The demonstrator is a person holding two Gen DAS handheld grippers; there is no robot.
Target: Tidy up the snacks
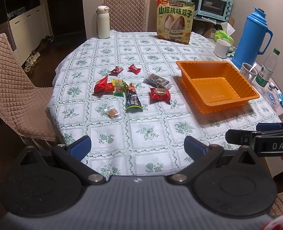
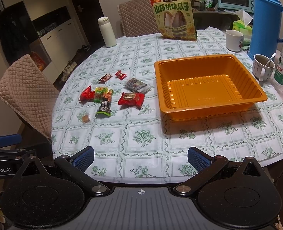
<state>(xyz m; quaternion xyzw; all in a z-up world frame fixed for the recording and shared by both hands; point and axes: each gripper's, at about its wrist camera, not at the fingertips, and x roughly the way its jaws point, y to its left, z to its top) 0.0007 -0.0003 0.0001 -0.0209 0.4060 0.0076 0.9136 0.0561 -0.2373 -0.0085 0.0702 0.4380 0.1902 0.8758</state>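
Several small snack packets lie loose on the tablecloth left of an empty orange tray (image 1: 243, 80) (image 2: 256, 88): a red packet (image 1: 160, 94) (image 2: 131, 98), a dark tall packet (image 1: 133, 100) (image 2: 104, 107), a grey packet (image 1: 156, 80) (image 2: 137, 85), a red pouch (image 1: 101, 85) (image 2: 86, 94), a green candy packet (image 1: 119, 88) (image 2: 99, 94), two small red candies (image 1: 134, 68) (image 2: 120, 74) and a clear-wrapped caramel (image 1: 113, 113) (image 2: 85, 118). My left gripper (image 1: 137, 147) is open and empty at the near table edge. My right gripper (image 2: 140, 158) is open and empty, also at the near edge.
A big sunflower-seed bag (image 1: 175, 23) (image 2: 175, 17) stands at the back. A white flask (image 1: 103, 22), blue thermos (image 1: 251, 38), mugs (image 1: 247, 71), water bottle (image 1: 267, 68) and tissue pack (image 1: 224, 34) line the back and right. Padded chairs (image 1: 9, 88) stand left and behind.
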